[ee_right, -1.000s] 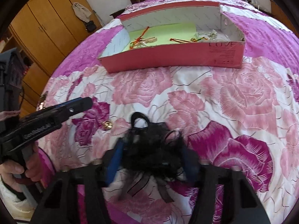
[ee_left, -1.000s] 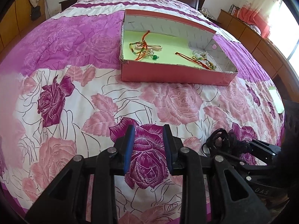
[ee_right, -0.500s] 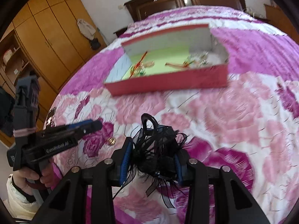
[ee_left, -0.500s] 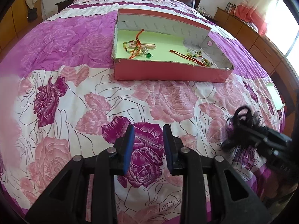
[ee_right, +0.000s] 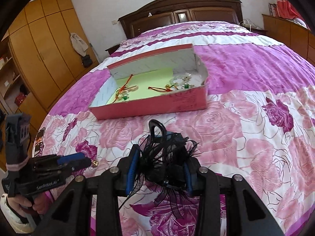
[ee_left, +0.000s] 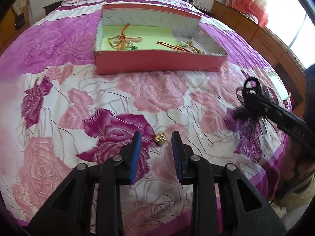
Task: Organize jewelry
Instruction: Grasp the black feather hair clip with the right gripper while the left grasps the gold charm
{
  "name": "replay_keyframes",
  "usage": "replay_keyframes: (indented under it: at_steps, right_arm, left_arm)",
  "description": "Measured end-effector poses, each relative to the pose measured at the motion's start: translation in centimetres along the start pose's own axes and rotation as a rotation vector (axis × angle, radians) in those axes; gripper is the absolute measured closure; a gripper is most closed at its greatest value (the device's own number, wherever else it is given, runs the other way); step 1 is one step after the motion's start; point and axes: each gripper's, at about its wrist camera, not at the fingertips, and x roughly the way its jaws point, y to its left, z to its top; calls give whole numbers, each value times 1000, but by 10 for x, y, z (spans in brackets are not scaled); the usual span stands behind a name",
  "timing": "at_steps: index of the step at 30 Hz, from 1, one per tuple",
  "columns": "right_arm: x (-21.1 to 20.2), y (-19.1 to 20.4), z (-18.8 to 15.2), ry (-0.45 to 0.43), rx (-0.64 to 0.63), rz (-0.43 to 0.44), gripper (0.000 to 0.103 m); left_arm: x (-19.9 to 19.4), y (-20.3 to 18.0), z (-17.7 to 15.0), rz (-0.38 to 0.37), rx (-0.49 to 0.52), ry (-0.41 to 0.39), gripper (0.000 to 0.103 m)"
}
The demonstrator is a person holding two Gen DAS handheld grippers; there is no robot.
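Rose-print bedspread [ee_left: 157,90] carries a pink box [ee_left: 157,64]; left gripper [ee_left: 156,143] spread, right gripper [ee_right: 159,169] pinching a black feathered clip [ee_right: 167,157].

A home bedroom: rose-patterned bed [ee_right: 256,63], wooden headboard [ee_right: 181,9], wardrobe [ee_right: 39,49].

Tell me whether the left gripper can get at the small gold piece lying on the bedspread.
Probably yes. The left gripper is open and empty, and the gold piece lies on the bedspread right ahead of its fingertips with nothing between. The right gripper, shut on the black feather hairpiece, is off to the side.
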Motion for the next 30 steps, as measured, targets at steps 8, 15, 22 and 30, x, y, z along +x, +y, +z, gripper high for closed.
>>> replay_keyframes:
  at_steps: [8,15,22,30]
  right_arm:
    - [3,-7,-5,5,22,9,61]
    - [6,-9,-6,14,31,19,61]
    - [4,-6,-4,15,27,23,61]
    - [-6,8,3,-23,-20,23,61]
  left_arm:
    - [11,-11,-5,7,63,17,81]
    - [21,-7,-4,24,50,15,91]
    - [20,-4,0,17,30,14,97]
    - [0,-6,11,0,6,-48,97]
